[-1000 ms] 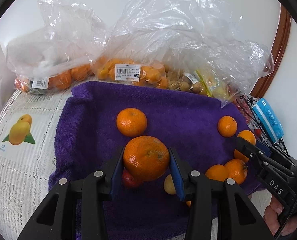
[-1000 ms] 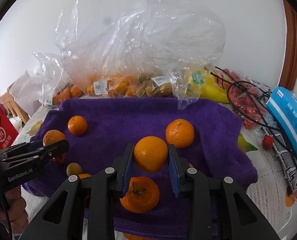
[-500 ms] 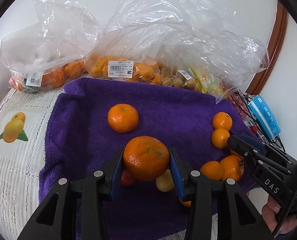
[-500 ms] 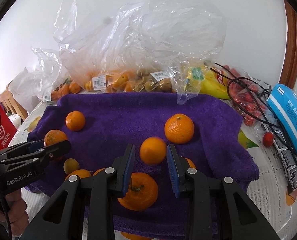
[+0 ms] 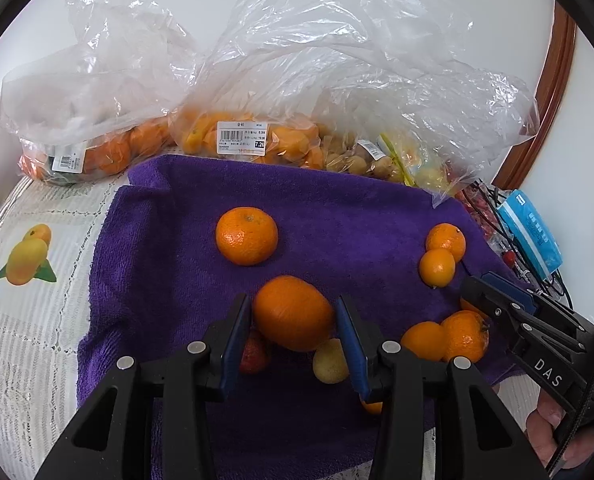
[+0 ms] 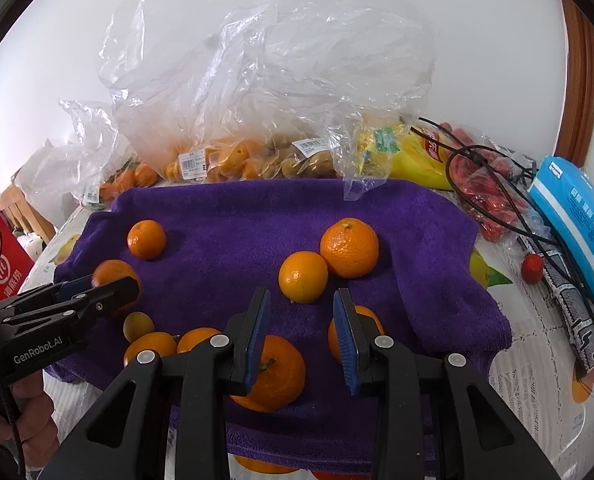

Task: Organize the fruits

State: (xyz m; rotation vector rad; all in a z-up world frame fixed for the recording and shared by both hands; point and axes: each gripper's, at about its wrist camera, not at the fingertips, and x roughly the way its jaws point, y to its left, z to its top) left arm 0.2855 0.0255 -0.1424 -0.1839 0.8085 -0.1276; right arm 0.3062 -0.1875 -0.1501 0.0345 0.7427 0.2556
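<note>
Left gripper (image 5: 293, 332) angled down over purple towel (image 5: 169, 264), clamped on a large orange (image 5: 293, 314). Right gripper (image 6: 301, 334) angled down, blue pads apart, empty; small orange (image 6: 303, 277) lies just ahead.

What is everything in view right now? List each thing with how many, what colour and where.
Towel: one, purple, spread on the table.
Loose oranges: at least seven, orange, scattered on the towel.
Small fruits: one yellowish, one red, on the towel under the left tongs.
Plastic bags: several, clear, behind the towel, holding oranges and smaller fruit.
Packet: one, blue, far right.
Cable: black, over red packaged items at right.
Tablecloth: white, fruit prints.
Left tongs: shut on held orange.
Right tongs: open, empty.
</note>
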